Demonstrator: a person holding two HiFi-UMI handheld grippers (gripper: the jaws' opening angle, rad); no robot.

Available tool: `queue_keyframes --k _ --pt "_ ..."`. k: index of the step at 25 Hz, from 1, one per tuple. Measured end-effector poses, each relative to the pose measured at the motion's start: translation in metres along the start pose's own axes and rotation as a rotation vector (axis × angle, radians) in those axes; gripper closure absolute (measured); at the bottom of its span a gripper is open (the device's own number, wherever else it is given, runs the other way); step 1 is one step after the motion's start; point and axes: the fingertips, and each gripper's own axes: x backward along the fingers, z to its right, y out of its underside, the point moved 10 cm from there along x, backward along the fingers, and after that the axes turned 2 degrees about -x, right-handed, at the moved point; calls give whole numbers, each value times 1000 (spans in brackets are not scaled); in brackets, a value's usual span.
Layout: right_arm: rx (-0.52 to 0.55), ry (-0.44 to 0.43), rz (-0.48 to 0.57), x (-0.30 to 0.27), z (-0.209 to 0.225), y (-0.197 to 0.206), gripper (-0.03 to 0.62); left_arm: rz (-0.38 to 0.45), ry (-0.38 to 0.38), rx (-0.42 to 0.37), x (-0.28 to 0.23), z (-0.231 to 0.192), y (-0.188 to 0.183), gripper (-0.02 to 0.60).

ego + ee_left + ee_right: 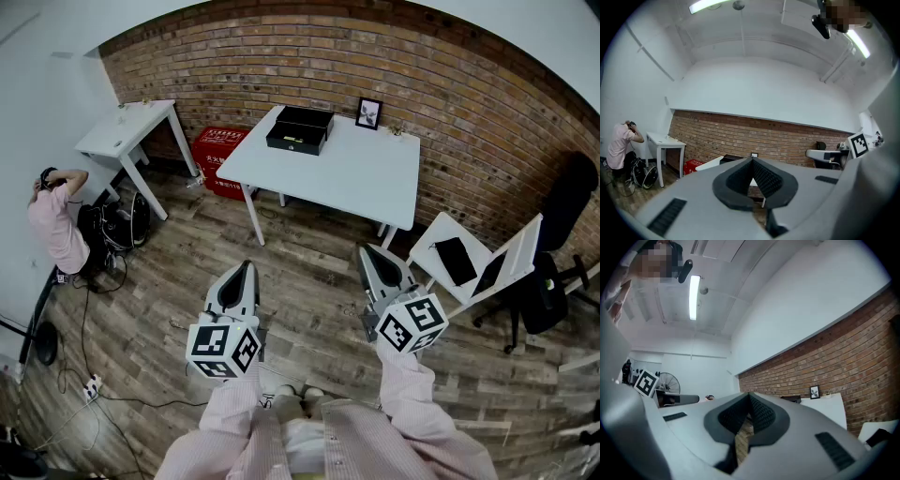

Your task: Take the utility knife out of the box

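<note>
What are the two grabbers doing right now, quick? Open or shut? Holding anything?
Left gripper: shut, holding nothing.
Right gripper: shut, holding nothing.

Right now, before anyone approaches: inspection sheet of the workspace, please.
Surface: white table, mostly bare.
Job's things: black box at the table's far left corner; utility knife not seen.
Clutter: picture frame at the table's far edge.
Grippers: left gripper and right gripper both shut, empty, over the floor, short of the table.
Cables: cables and power strip on the floor at left.
Surroundings: crouching person, second white table, red crate, office chair.
</note>
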Motion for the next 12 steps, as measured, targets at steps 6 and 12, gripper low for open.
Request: queue_keyframes --k 6,12 --pt "4 8 2 2 12 -6 591 -4 -2 -4 -7 8 1 589" --pt "-18 -7 13 0 16 -3 591 -12 -7 -22 -9 12 1 589"
